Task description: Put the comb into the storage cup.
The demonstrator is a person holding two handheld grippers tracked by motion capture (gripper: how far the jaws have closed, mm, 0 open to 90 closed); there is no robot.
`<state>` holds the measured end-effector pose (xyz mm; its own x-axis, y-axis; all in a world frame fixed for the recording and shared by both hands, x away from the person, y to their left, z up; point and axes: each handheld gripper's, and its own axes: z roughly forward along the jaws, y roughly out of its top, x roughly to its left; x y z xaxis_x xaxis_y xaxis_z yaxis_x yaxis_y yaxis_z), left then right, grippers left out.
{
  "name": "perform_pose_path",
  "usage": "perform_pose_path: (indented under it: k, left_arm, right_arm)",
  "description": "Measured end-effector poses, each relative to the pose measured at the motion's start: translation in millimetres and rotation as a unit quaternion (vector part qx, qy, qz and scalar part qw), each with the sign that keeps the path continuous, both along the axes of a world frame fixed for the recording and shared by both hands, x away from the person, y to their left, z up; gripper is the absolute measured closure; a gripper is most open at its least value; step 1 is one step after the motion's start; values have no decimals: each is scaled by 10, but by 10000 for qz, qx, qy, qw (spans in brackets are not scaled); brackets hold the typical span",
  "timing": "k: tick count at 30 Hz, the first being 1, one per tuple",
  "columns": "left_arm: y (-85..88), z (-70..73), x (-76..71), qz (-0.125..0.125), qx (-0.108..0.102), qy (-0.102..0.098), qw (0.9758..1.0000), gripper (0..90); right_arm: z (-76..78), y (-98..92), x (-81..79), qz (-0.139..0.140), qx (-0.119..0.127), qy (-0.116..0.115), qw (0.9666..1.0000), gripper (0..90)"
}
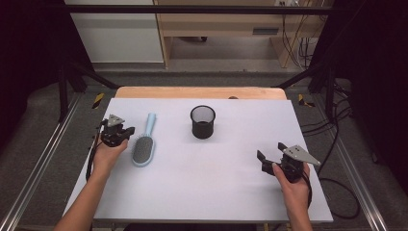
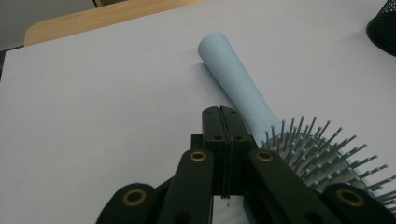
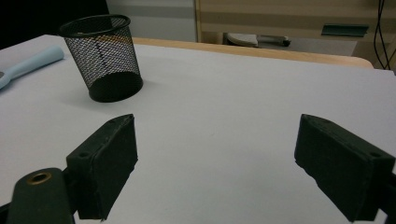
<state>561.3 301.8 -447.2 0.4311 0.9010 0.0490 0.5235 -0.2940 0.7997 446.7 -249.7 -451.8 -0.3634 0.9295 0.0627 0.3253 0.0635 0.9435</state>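
Our left tool (image 2: 222, 112) is fully closed beside the hairbrush (image 2: 243, 84); we open it before gripping the handle. The right tool (image 3: 215, 163) stands wide.

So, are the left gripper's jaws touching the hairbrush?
Cannot tell. In the left gripper view the shut left gripper overlaps the hairbrush neck, showing neither contact nor gap plainly.

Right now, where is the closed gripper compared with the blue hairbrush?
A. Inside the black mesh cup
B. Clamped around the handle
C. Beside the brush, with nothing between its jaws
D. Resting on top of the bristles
C: in the left gripper view the left gripper has its jaws pressed together with nothing between them, and the hairbrush lies just to one side of them on the table.
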Motion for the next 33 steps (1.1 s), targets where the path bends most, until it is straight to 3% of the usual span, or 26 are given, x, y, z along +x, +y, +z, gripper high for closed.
perform_pose_path:
  k: [13,29,33]
  left_arm:
    - [-17,-39,2,-117,118,66,9998,900]
    - [-96,-26,22,-330,40,-91,9994,900]
    - [-111,-55,68,-413,117,40,9991,900]
  right_arm:
    - [-5,3,2,27,-13,15,10000,136]
    - [-11,10,4,23,-26,43,10000,136]
    - [-15,12,8,31,-38,56,10000,136]
